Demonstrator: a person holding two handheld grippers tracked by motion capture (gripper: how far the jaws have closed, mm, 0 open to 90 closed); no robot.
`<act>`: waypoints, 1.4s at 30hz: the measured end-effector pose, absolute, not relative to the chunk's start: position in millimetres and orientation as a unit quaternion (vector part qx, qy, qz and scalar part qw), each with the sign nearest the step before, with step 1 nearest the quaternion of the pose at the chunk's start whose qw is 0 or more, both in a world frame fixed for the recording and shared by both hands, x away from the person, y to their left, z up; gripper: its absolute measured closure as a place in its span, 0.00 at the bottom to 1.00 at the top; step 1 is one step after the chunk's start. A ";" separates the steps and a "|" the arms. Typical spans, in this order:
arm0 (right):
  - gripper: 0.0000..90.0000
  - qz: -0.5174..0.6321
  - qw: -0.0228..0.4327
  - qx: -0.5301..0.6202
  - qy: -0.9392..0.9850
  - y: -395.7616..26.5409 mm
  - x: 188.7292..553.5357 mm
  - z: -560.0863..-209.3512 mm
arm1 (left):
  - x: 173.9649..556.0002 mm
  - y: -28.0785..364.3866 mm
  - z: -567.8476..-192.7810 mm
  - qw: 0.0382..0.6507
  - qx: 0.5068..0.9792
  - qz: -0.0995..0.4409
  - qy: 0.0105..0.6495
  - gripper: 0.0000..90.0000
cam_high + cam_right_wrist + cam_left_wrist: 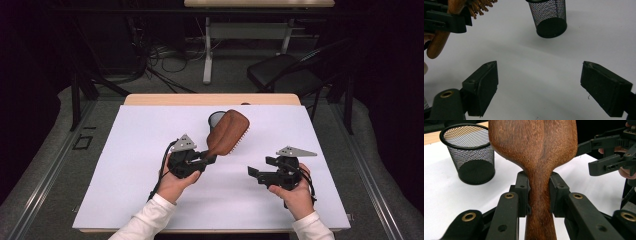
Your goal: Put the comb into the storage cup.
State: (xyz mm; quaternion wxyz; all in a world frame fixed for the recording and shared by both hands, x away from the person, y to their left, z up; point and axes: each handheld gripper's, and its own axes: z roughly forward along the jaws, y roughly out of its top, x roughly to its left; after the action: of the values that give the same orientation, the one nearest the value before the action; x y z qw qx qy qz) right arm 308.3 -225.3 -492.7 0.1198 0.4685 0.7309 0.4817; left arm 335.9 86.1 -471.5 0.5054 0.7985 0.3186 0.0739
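A brown wooden hairbrush (229, 132) is held up off the white table sheet (140, 135), its head tilted up and away with the bristles facing right. My left gripper (210, 157) is shut on its narrow handle (539, 195), one pad pressing on each side. Just behind the brush head stands a black mesh cup (215, 119), upright and open at the top (469, 155). My right gripper (254, 172) hovers to the right of the brush, its jaws pointing left toward it. In the right gripper view these jaws (539, 85) stand wide open over bare sheet with nothing between them.
The sheet covers a wooden table (210, 99) whose far edge lies just past the cup. Beyond it are a black chair (285, 72), a second table's white legs (207, 55) and loose cables on the floor (165, 60).
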 end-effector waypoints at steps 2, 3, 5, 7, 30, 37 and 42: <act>0.16 0.483 0.115 0.467 0.731 -224.2 310.3 -491.2 | 336.3 86.7 -471.4 0.505 0.799 0.075 0.319 0.81; 0.16 0.485 0.110 0.467 0.731 -223.8 311.3 -490.1 | 336.5 87.1 -471.5 0.505 0.799 0.075 0.319 0.81; 0.16 0.492 0.100 0.467 0.728 -222.7 313.1 -488.2 | 336.7 87.3 -471.5 0.505 0.798 0.075 0.320 0.81; 0.16 0.496 0.089 0.466 0.727 -221.0 316.0 -485.3 | 336.7 87.4 -471.6 0.504 0.799 0.076 0.320 0.81; 0.17 0.542 0.006 0.468 0.698 -206.8 339.1 -460.3 | 338.8 88.9 -476.6 0.503 0.797 0.078 0.326 0.81; 0.17 0.565 -0.016 0.467 0.680 -205.0 344.1 -451.8 | 338.9 89.0 -478.4 0.503 0.797 0.077 0.325 0.81; 0.17 0.578 -0.025 0.467 0.668 -208.1 346.1 -449.9 | 338.6 86.8 -481.4 0.500 0.800 0.077 0.323 0.80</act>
State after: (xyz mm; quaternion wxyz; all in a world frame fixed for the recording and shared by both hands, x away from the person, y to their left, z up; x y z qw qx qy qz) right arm 346.1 -208.1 -449.9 -0.0255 0.4672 0.6682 0.5785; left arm 338.6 86.8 -481.4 0.4999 0.7999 0.3231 0.0768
